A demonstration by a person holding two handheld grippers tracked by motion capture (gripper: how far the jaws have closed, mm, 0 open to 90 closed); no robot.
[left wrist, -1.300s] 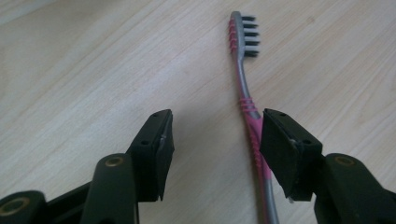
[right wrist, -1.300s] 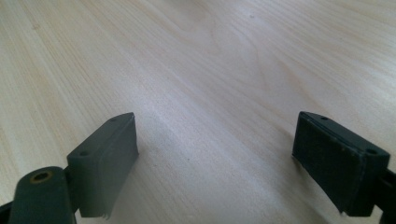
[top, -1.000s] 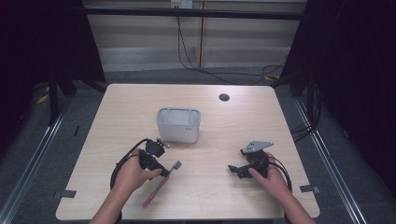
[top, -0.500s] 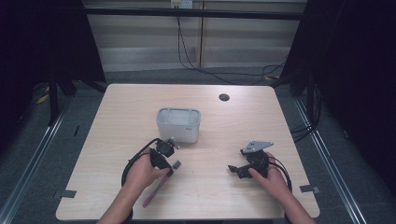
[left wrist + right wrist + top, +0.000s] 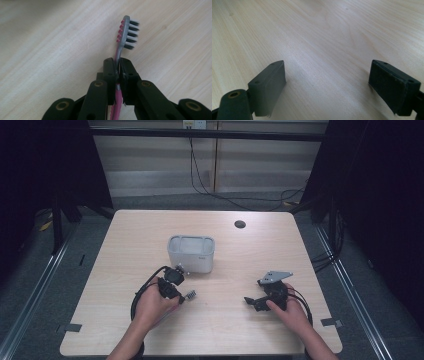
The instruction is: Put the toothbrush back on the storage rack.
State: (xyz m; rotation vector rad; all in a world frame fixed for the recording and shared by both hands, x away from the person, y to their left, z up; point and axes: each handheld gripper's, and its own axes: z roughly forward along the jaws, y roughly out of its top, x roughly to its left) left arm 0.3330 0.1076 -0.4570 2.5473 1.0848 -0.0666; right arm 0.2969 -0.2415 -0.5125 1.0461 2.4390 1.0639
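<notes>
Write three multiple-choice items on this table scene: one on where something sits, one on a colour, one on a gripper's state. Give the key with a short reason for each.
1. Where does the grey container stand relative to the left gripper?
A. Beyond it, toward the far side of the table
B. Between the person's two hands
C. At the table's right edge

2. What colour is the handle of the toothbrush?
A. Blue
B. Pink
C. Green

3. How does the right gripper stand?
A. Shut on the toothbrush
B. Shut on nothing
C. Open, with bare table between its jaws

Key: 1 A, since the high view shows the container farther up the table than the left gripper. 2 B, since the left gripper view shows a pink handle clamped between the jaws. 3 C, since the right gripper view shows the jaws wide apart over wood.
</notes>
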